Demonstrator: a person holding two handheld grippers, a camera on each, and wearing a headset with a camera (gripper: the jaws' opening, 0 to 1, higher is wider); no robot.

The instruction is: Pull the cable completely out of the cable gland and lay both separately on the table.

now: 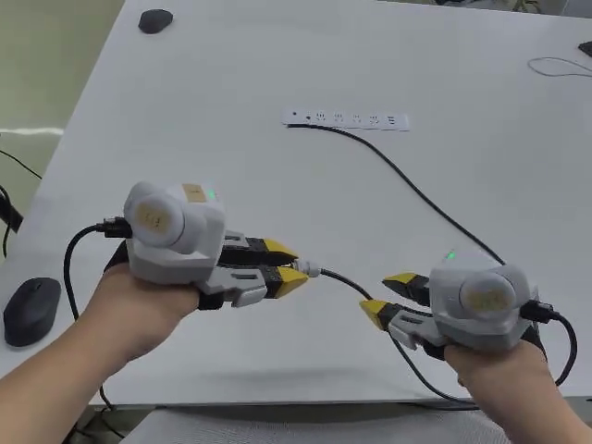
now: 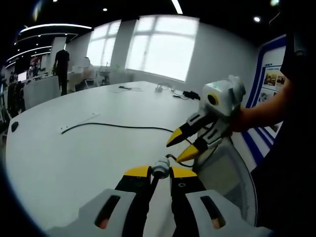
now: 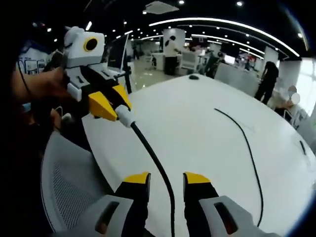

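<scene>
My left gripper (image 1: 294,265) is shut on the small grey cable gland (image 1: 310,270), which sticks out past its yellow jaw tips above the table's front part. A thin black cable (image 1: 347,280) leaves the gland toward the right and runs between the parted jaws of my right gripper (image 1: 388,296), which is open around it without pinching. In the left gripper view the gland (image 2: 160,167) sits clamped at my left gripper (image 2: 160,174), with the right gripper (image 2: 176,151) just beyond. In the right gripper view the cable (image 3: 153,158) passes through my right gripper (image 3: 167,178) up to the gland (image 3: 124,116).
A white power strip (image 1: 347,118) lies mid-table, its black cord (image 1: 416,190) trailing toward the right gripper. A dark mouse (image 1: 32,310) sits at the left edge, another mouse (image 1: 155,20) at the far left. A mesh chair (image 3: 69,187) stands below the table's front edge.
</scene>
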